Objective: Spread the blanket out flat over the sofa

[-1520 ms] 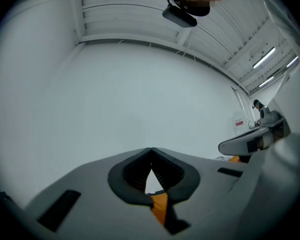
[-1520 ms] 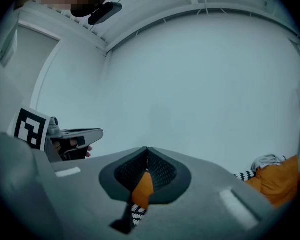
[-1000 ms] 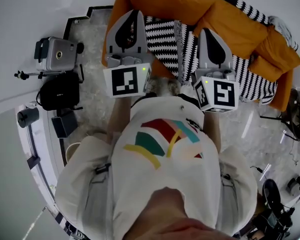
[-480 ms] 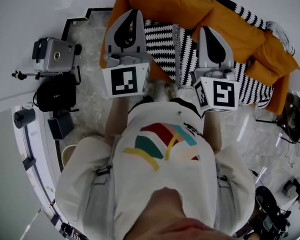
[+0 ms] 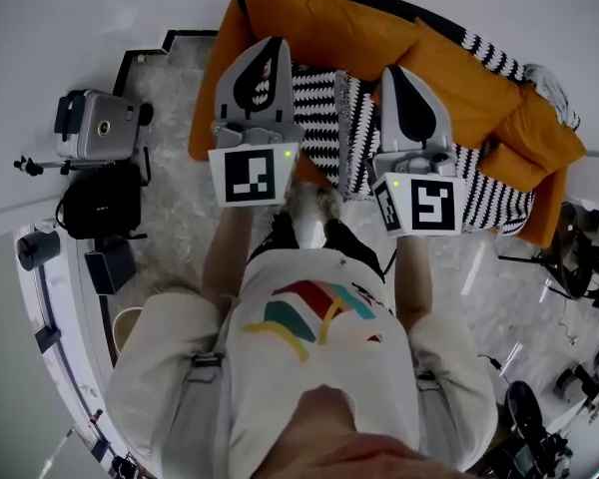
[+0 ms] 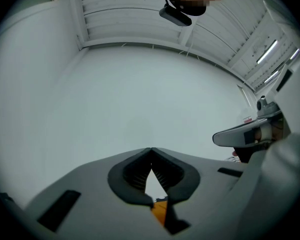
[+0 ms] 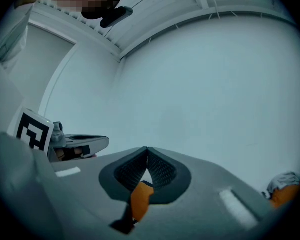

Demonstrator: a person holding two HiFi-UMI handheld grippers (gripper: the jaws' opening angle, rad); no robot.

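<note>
An orange sofa (image 5: 349,28) stands at the top of the head view. A black-and-white zigzag blanket (image 5: 324,118) lies rumpled on its seat, runs along the top of the backrest and shows again at the right end. My left gripper (image 5: 272,42) hovers over the sofa's left end, shut with nothing in it. My right gripper (image 5: 395,71) hangs over the seat's middle, also shut and empty. In the left gripper view the left gripper (image 6: 151,149) faces a white wall, tips touching. The right gripper (image 7: 147,148) faces the same wall.
A white shaggy rug (image 5: 180,168) lies in front of the sofa. A silver case (image 5: 95,128) and a black bag (image 5: 100,203) sit at the left. Stands and cables (image 5: 579,257) crowd the right side. The person's feet (image 5: 309,208) are at the sofa's front edge.
The head view has drawn back a little, so more of the sofa shows. Both grippers stay shut over the seat; the right one has drifted slightly left.
</note>
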